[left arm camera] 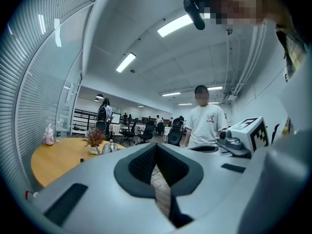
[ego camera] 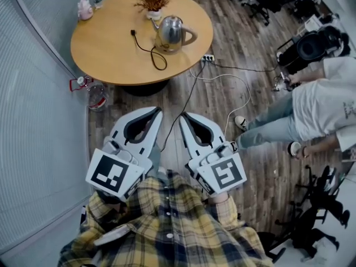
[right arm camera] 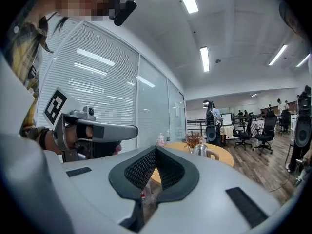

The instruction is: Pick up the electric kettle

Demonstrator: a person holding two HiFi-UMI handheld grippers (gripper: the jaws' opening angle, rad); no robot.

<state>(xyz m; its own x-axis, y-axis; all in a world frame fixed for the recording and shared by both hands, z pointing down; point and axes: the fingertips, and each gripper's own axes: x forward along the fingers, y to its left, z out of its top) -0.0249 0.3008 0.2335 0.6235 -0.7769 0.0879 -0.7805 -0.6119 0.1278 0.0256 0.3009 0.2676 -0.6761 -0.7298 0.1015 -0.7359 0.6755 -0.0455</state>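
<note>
Barely started: the shiny steel electric kettle point(ego camera: 171, 33) sits untouched on the far round wooden worktop point(ego camera: 105, 52). The left hand-held gripper point(ego camera: 156, 112) and right hand-held gripper point(ego camera: 184, 117) are pressed together, empty, well short of it.

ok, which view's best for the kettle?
Head view: the electric kettle shows whole from above, standing on the round table. The left gripper view has it small and far off, beside the dried plant. The right gripper view also shows it small and distant, with its handle visible.
</note>
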